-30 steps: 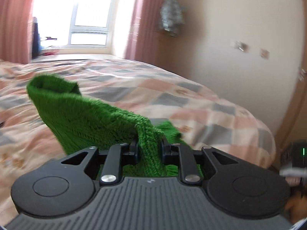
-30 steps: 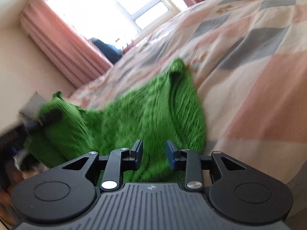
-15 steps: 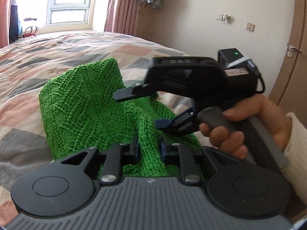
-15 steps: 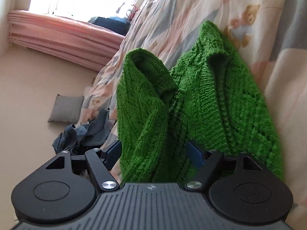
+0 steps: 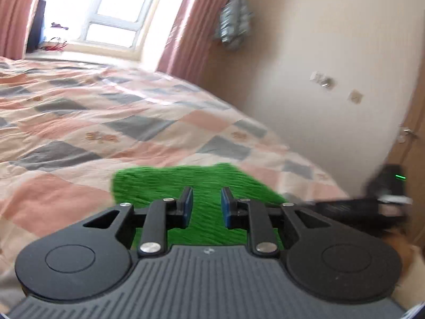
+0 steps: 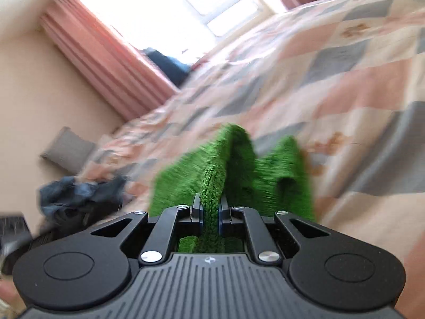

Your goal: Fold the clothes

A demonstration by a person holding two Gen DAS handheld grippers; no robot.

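The patchwork bedspread (image 5: 79, 122) fills both views, and on it lies the green knitted sweater (image 5: 202, 183), near its edge on the wall side. Over the sweater the left gripper (image 5: 206, 208) hovers, jaws apart, nothing between them. The right gripper (image 6: 211, 212) is clamped on a ribbed fold of the sweater, lifting it off the bedspread.

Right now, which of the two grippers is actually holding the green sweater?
The right gripper: it is shut on a ridge of the green sweater. The left gripper is open, with nothing between its fingers.
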